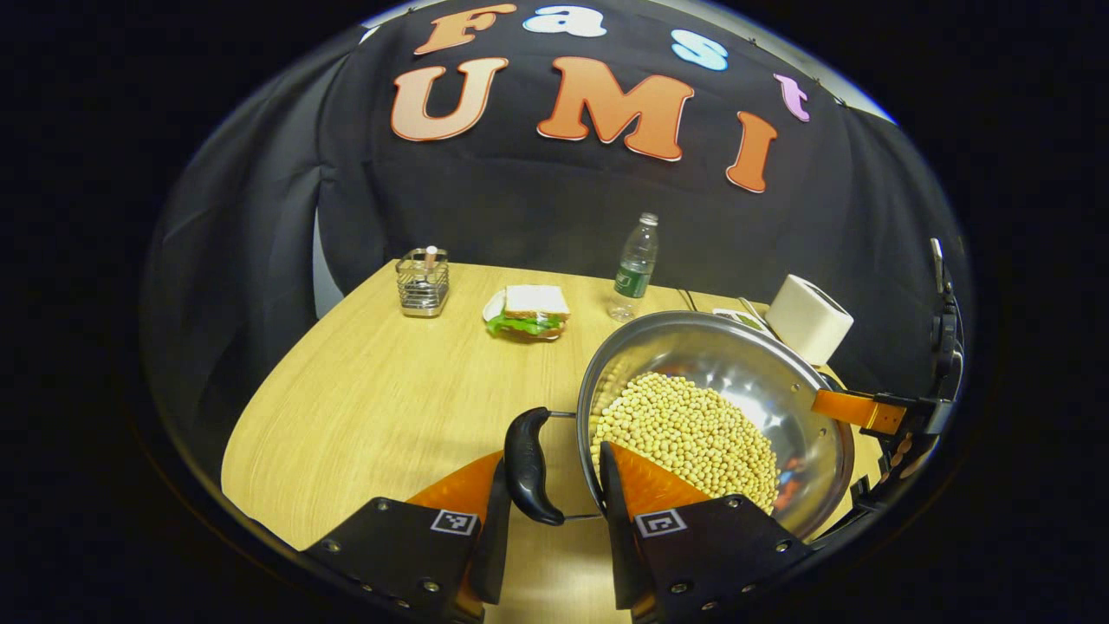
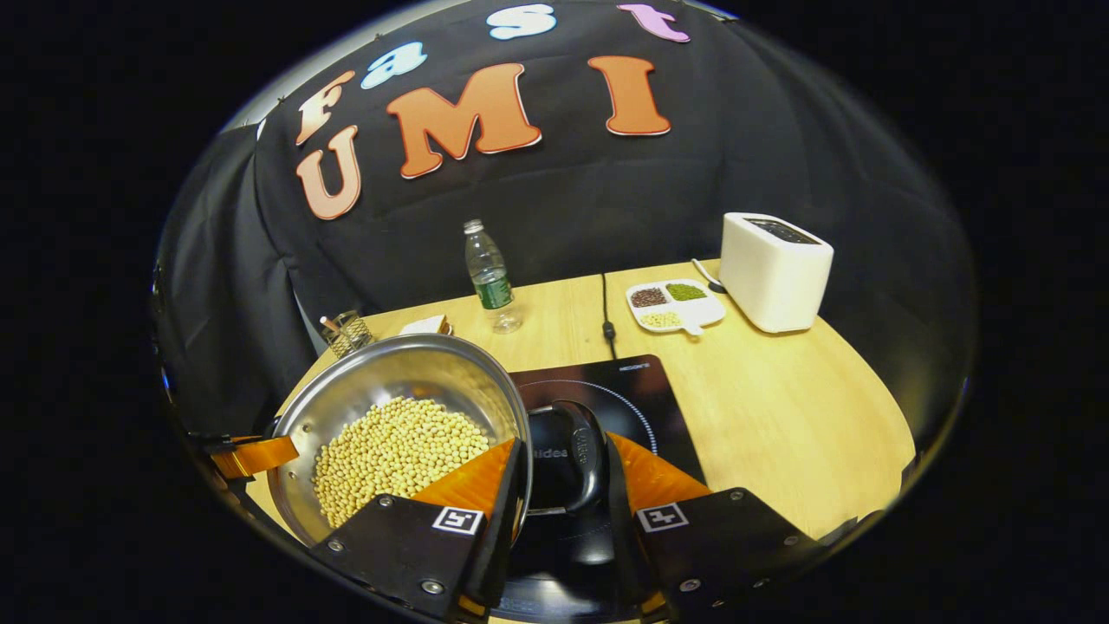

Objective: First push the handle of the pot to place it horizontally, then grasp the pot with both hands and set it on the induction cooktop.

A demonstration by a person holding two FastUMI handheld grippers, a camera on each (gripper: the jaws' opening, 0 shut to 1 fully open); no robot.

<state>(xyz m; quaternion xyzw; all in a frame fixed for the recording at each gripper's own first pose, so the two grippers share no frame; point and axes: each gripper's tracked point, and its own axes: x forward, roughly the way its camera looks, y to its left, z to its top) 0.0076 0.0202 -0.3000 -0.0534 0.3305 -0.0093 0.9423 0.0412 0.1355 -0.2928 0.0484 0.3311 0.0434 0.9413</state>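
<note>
Both pairs of fingers bracket the pot's two black handles; whether they pinch, I cannot tell. The bean-filled pot looks lifted, with the cooktop at its three o'clock, so only setting down remains.

Around the one pot I count two black handles, one on each side. Beyond the pot stand one water bottle, one sandwich, one toaster, one wire basket.
</note>
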